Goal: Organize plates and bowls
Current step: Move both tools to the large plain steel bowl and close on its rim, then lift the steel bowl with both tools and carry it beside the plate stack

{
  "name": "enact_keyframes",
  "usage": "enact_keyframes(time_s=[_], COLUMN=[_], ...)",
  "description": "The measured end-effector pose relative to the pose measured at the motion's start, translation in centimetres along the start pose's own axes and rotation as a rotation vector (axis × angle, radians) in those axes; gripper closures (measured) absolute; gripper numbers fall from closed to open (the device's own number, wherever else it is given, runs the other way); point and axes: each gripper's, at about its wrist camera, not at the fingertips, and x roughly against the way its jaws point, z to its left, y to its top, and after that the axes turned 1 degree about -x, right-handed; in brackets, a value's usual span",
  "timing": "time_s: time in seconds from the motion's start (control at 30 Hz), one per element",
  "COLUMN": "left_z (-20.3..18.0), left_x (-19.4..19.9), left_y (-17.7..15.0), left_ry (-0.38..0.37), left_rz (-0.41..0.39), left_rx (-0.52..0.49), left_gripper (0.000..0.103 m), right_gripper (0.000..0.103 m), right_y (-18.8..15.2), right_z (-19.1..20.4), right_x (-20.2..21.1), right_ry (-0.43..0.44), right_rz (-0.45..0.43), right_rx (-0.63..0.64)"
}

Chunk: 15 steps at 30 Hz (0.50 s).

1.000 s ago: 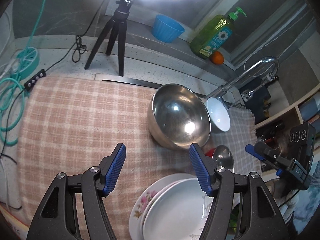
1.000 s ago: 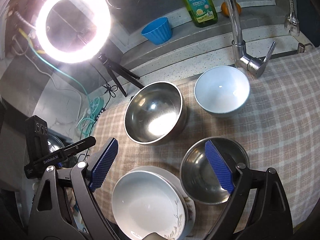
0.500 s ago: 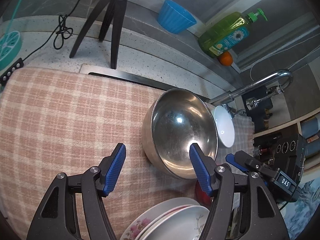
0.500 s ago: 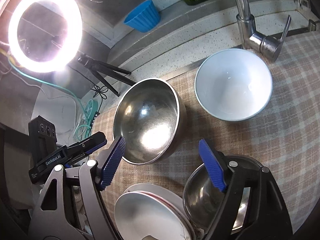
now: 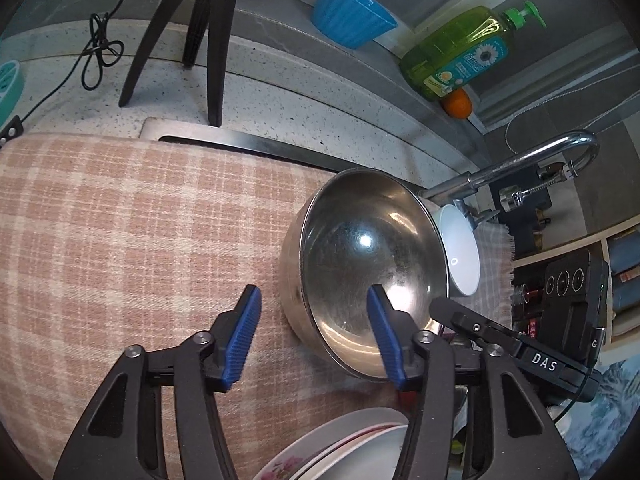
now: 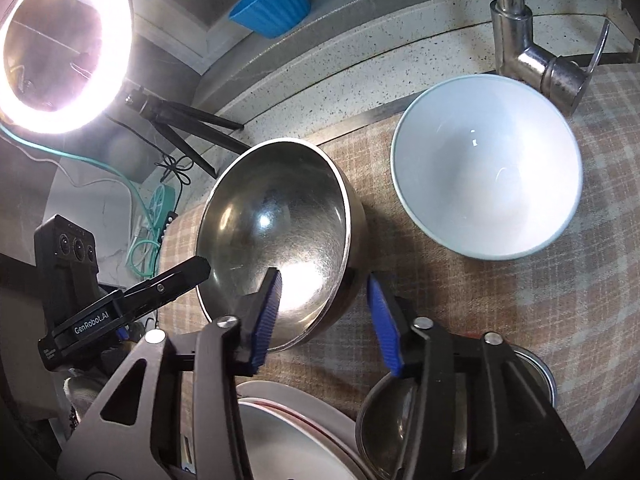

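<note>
A large steel bowl stands on the checked cloth. My left gripper is open; its right finger is over the bowl's near-left rim, its left finger outside. My right gripper is open and straddles the bowl's near-right rim. A white bowl stands to the right by the tap. A small steel bowl and stacked plates lie under the grippers.
A tap rises behind the white bowl. A blue cup, soap bottle and orange sit on the ledge. A ring light on a tripod stands at the back left.
Both grippers have moved forward and closed in on the large steel bowl from either side. The plates and small steel bowl have slid toward the bottom edge of the views.
</note>
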Motion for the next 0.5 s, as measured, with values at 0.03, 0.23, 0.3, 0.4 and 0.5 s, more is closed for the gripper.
enact_keyframes(time_s=[0.03, 0.23, 0.3, 0.4, 0.5], left_z=[0.01, -0.28, -0.34, -0.37, -0.36], left_x=[-0.12, -0.72, -0.71, -0.64, -0.44], left_y=[0.01, -0.08, -0.13, -0.17, -0.25], left_ry=[-0.001, 0.016, 0.021, 0.025, 0.035], left_rz=[0.003, 0.011, 0.01, 0.011, 0.006], left_rx=[-0.003, -0.042, -0.053, -0.054, -0.053], left_gripper=[0.059, 0.074, 0.074, 0.074, 0.074], right_gripper=[0.066, 0.079, 0.079, 0.08, 0.08], right_y=[0.0, 0.16, 0.12, 0.05, -0.08], right_z=[-0.02, -0.29, -0.29, -0.17, 0.08], right_x=[-0.14, -0.59, -0.58, -0.6, -0.57], right_ry=[-0.003, -0.031, -0.033, -0.048, -0.053], right_rz=[0.005, 0.009, 0.008, 0.003, 0.0], right_rx=[0.001, 0.0, 0.001, 0.015, 0.024])
